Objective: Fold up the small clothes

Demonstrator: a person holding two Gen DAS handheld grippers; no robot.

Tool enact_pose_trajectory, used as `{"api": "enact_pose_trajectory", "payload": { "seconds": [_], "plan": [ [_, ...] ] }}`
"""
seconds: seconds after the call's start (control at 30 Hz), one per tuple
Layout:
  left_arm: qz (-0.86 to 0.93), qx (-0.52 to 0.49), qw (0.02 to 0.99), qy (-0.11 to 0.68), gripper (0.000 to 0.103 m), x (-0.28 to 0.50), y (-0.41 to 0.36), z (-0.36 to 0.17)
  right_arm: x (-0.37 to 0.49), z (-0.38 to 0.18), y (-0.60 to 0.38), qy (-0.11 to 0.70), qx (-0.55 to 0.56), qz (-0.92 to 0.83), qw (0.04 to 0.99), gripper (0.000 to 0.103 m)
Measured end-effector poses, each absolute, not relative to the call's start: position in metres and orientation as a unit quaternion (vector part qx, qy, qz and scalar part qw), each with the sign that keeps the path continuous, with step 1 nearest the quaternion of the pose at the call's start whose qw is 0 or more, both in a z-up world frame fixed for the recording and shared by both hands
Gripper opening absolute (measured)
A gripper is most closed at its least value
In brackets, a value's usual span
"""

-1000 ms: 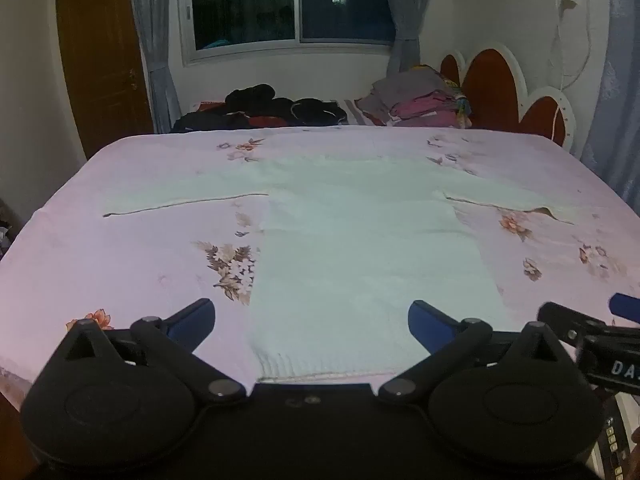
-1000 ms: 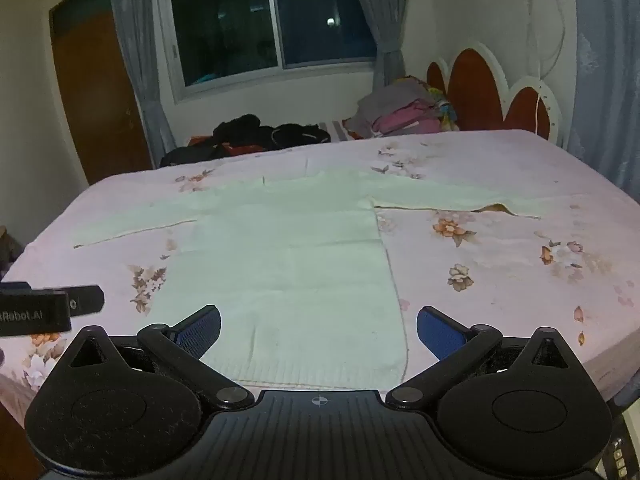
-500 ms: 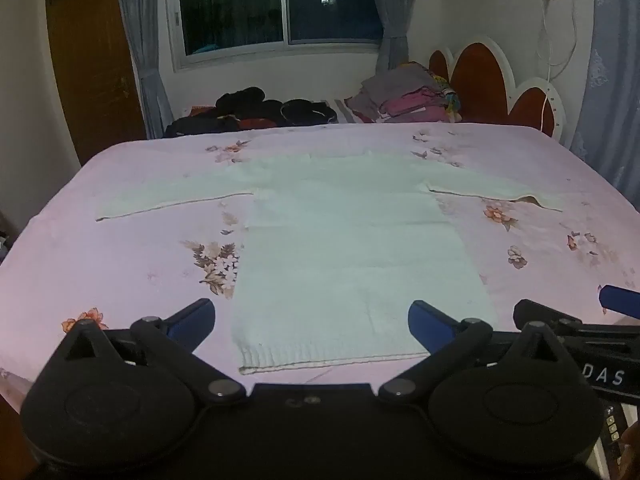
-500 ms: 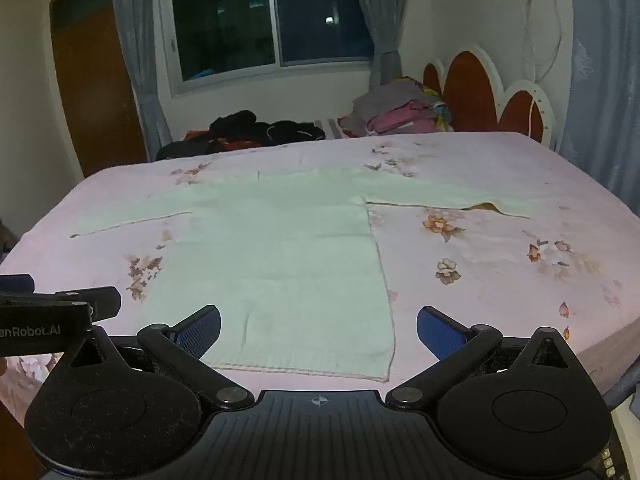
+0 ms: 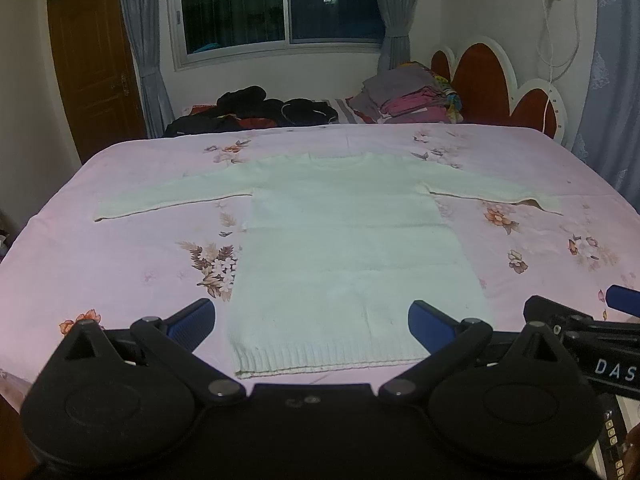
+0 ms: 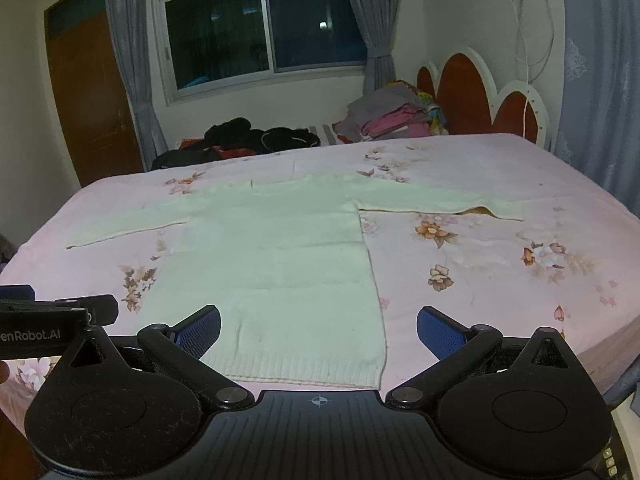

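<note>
Dim indoor light, dark window, fisheye-bent edges, soft focus.

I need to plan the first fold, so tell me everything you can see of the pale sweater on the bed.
The sweater is pale mint-white, apparently knit, with a ribbed hem nearest the cameras and a neckline at the far end. It lies flat and unfolded on the pink floral bedsheet, both long sleeves spread sideways. The right cuff looks slightly turned up. Neither hand-held gripper touches it.

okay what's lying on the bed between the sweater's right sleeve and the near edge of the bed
Only bare pink floral bedsheet; nothing rests on it between the sweater sleeve and the near edge. The right wrist view shows that stretch best.
</note>
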State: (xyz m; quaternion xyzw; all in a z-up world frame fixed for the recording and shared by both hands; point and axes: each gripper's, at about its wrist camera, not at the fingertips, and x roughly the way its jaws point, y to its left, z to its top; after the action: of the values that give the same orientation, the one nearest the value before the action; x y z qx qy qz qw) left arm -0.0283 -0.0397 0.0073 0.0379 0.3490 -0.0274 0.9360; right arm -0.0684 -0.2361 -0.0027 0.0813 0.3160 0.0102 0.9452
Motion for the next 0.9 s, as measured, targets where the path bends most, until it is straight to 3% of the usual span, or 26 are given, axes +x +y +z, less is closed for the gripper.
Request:
{"api": "enact_pose_trajectory", "payload": {
  "seconds": [0.9],
  "plan": [
    [-0.023, 0.036, 0.935, 0.352, 0.103, -0.0263, -0.0398, 0.0076, -0.0607, -0.0071, -0.2394, 0.317, 0.082, 0.010, 0.945, 0.103]
  ]
}}
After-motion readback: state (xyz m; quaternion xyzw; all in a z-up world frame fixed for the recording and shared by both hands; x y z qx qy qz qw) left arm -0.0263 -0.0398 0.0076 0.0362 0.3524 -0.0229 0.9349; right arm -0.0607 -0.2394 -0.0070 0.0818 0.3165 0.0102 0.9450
